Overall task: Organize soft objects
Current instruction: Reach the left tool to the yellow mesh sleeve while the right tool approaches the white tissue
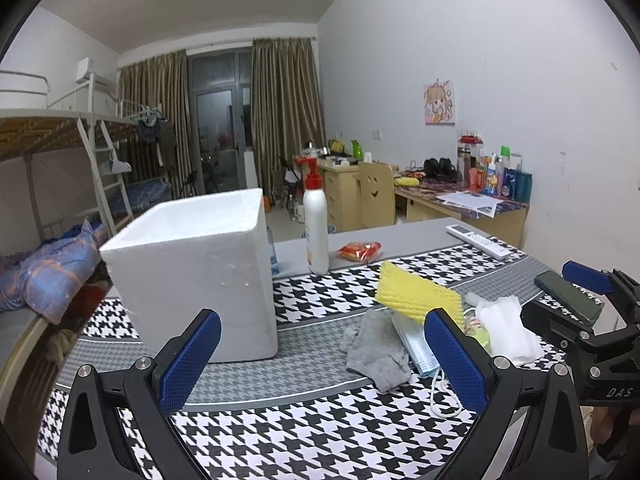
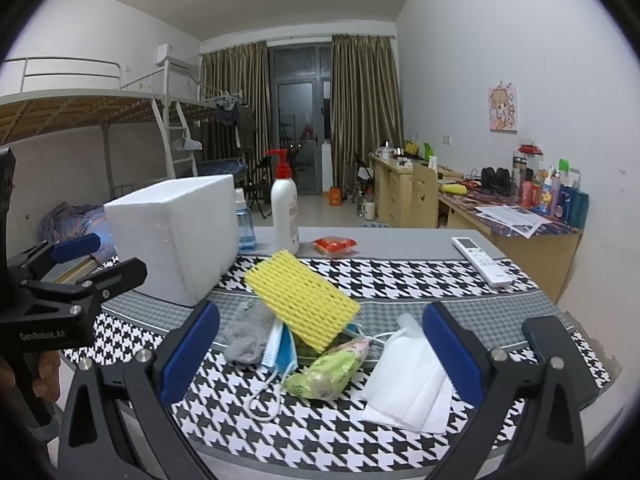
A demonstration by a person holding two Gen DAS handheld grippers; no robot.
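beside the soft pile point(image 2: 304, 328), foam box point(image 2: 176, 236) contents hidden; both claws apart.

Soft pile point(image 2: 316, 340) between gaping tool point(image 2: 320, 344)

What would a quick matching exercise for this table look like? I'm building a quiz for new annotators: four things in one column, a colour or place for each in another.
Things:
1. foam net
2. foam box
3. lotion bottle
4. remote control

Descriptions:
A. white, open-topped, at the left of the table
B. lies flat near the table's far right edge
C. yellow, tilted on top of the pile
D. upright, with a red pump

Pairs: 1-C, 2-A, 3-D, 4-B
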